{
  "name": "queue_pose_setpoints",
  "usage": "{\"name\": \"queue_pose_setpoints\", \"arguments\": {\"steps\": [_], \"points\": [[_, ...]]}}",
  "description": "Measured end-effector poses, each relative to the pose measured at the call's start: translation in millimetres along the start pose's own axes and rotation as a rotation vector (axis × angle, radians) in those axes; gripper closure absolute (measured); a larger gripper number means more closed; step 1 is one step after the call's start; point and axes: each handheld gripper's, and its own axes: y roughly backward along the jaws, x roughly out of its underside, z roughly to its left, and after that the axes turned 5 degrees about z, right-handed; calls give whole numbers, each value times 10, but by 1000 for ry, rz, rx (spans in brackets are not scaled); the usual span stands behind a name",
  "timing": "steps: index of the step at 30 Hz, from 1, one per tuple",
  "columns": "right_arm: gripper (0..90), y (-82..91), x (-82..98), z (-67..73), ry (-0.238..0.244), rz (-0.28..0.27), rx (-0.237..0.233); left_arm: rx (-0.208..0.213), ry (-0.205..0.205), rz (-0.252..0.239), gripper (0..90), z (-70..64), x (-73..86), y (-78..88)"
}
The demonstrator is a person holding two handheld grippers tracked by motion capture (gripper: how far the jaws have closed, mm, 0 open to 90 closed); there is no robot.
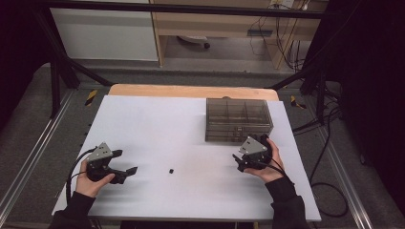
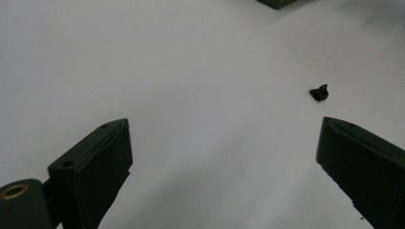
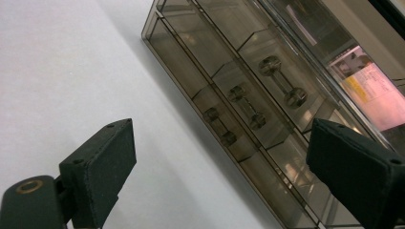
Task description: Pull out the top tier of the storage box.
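One small black part (image 1: 171,170) lies alone on the white table (image 1: 157,124), and it serves as the landmark here. In the high view it sits between the two grippers, nearer the left one, on the near half of the table. In the left gripper view the same black part (image 2: 319,92) lies just beyond the tip of that gripper's right-hand jaw, apart from it and untouched.

There are two grippers. The left gripper (image 1: 128,171) is held in the person's left hand (image 1: 90,183) to the left of the black part, its jaws pointing towards the part — they stand wide apart with nothing between them. The right gripper (image 1: 237,161) is held in the right hand (image 1: 268,168) to the right of the black part and well apart from it; its jaws are likewise spread wide and empty, as the right gripper view shows.

One container is on the table: a smoke-tinted clear plastic drawer box (image 1: 238,119), beyond and to the right of the black part, just behind the right gripper. In the right gripper view the drawer box (image 3: 224,62) shows three small drawers in a row, each with a dumbbell-shaped handle (image 3: 243,105). The tinted drawers appear empty, though not every corner can be made out. From above, the box is split into several compartments by inner walls; the exact count cannot be told.

No brand or label can be read on the box — a pinkish sheet seen past it in the right gripper view is too blurred to read.
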Motion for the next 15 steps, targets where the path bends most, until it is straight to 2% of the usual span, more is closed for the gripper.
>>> {"name": "queue_pose_setpoints", "arguments": {"steps": [15], "points": [[144, -102, -33, -8, 107, 18, 57, 0, -1, 2, 46, 1, 2, -5]]}}
